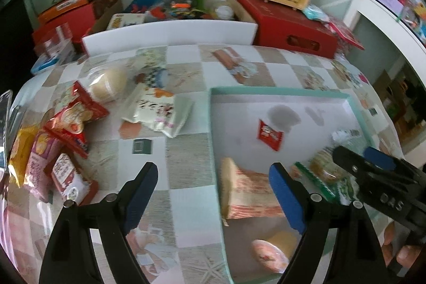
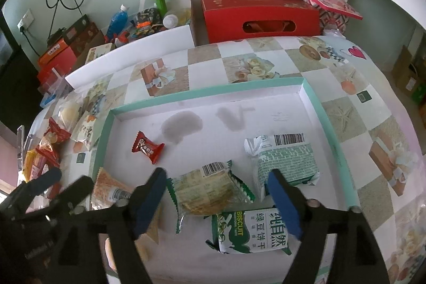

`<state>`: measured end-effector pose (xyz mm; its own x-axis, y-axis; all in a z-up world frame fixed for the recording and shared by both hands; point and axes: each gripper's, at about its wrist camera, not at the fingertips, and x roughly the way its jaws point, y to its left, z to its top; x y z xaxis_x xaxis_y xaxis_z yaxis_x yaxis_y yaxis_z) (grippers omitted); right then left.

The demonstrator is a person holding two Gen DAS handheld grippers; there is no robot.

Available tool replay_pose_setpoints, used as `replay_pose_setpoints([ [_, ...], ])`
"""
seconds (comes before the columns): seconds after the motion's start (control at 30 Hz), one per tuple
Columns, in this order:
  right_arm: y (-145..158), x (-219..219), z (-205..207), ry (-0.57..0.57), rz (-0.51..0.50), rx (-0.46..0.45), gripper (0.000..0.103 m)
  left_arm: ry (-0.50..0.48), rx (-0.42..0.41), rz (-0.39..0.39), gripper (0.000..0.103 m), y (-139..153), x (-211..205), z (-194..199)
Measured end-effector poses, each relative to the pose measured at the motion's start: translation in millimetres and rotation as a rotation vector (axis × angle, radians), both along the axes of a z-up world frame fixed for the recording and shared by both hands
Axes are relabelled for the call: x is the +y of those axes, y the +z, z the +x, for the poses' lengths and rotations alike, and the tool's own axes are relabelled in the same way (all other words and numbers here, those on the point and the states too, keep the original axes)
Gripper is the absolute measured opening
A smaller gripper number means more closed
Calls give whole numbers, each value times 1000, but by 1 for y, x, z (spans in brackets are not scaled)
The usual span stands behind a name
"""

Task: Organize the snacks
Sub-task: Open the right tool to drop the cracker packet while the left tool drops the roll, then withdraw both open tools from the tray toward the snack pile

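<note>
- Hovering released, right tongs [image 2: 215,200] straddle the clear-wrapped biscuit pack [image 2: 210,190] in the tray [image 2: 330,129], long axis nine-to-three.
- Left tongs [image 1: 213,193] gape empty; loose snacks [image 1: 66,129] at ten o'clock.

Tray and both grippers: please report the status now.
Left gripper open, empty, over tray's left wall. Right gripper open, empty, above clear-wrapped biscuit pack. Tray holds several snacks; more lie on tablecloth. Nothing blocking.
</note>
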<state>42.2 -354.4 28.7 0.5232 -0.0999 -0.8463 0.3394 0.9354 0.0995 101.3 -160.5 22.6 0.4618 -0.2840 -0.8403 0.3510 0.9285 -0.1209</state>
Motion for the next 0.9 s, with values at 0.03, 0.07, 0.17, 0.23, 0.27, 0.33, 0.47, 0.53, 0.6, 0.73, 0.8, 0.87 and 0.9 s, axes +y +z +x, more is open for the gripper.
replay_pose_setpoints([
  [0.03, 0, 1, 0, 3, -6, 0, 86, 12, 2, -4, 97, 0, 3, 2],
  [0.07, 0, 2, 0, 7, -13, -1, 86, 22, 3, -6, 98, 0, 5, 3],
  [0.17, 1, 3, 0, 17, -15, -3, 87, 52, -3, -10, 98, 1, 13, 5],
  [0.23, 0, 4, 0, 21, -18, -5, 90, 63, -12, -15, 98, 1, 16, 6],
  [0.27, 0, 4, 0, 22, -21, -8, 101, 69, -18, -16, 99, 2, 17, 6],
  [0.33, 2, 5, 0, 28, -31, -25, 103, 78, -27, -14, 103, 2, 20, 7],
  [0.47, 4, 5, -1, 30, -31, -34, 103, 89, -36, -18, 103, 3, 23, 8],
  [0.53, 4, 5, -1, 28, -32, -32, 103, 91, -34, -28, 103, 3, 25, 9],
  [0.6, 4, 5, -1, 29, -31, -32, 103, 93, -33, -35, 103, 3, 26, 9],
  [0.73, 4, 7, 0, 35, -37, -31, 103, 99, -44, -38, 103, 5, 27, 9],
  [0.8, 3, 9, 1, 40, -40, -29, 103, 98, -44, -44, 103, 6, 29, 9],
  [0.87, 3, 11, 1, 45, -42, -29, 103, 101, -50, -45, 103, 7, 31, 9],
  [0.9, 3, 11, 2, 47, -43, -28, 103, 102, -53, -47, 103, 7, 32, 9],
])
